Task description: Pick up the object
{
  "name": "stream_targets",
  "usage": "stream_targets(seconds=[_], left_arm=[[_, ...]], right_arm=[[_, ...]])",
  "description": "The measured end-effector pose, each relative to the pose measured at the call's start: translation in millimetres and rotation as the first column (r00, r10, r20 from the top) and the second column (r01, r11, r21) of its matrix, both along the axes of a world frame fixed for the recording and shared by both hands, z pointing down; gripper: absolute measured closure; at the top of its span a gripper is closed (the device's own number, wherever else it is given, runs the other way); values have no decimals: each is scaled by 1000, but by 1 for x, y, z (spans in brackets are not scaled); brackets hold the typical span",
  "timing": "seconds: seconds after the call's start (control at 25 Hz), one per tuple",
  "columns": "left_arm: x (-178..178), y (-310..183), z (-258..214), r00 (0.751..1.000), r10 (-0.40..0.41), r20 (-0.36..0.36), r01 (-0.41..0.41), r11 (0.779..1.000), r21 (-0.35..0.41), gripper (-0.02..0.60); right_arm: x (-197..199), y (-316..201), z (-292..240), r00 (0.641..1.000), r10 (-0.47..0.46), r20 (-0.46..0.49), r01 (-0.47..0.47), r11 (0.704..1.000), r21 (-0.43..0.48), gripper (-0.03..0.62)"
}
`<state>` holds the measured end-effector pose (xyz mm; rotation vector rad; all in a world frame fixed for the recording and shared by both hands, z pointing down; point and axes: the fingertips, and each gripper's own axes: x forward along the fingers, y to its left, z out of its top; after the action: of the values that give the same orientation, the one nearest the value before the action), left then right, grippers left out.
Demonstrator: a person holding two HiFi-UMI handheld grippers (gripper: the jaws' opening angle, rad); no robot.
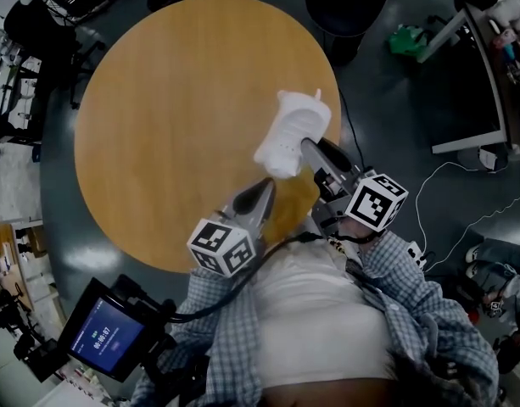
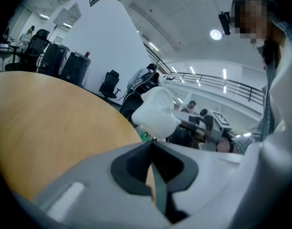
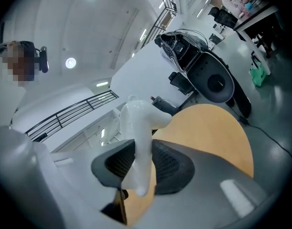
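Note:
A white moulded plastic object hangs in the air over the right side of the round wooden table. My right gripper is shut on its lower end; in the right gripper view the object stands up between the two dark pads, which press on it from both sides. My left gripper sits just below and left of the object, near the table's front edge, with its jaws shut and nothing in them. From the left gripper view the object shows above the left gripper.
A black office chair stands beyond the table's far edge. A desk and a green bag are at the right, with cables on the floor. A lit screen is at the lower left.

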<state>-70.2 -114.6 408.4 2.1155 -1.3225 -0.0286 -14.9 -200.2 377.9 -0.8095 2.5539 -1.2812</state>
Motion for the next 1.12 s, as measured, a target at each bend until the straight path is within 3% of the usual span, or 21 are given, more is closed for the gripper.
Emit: stream_targets(seconds=[1.12], left_arm=[[-3, 2, -7, 1000, 5, 0, -5, 1000, 24, 578]], right_arm=[[0, 10, -15, 1000, 4, 26, -4, 1000, 22, 477]])
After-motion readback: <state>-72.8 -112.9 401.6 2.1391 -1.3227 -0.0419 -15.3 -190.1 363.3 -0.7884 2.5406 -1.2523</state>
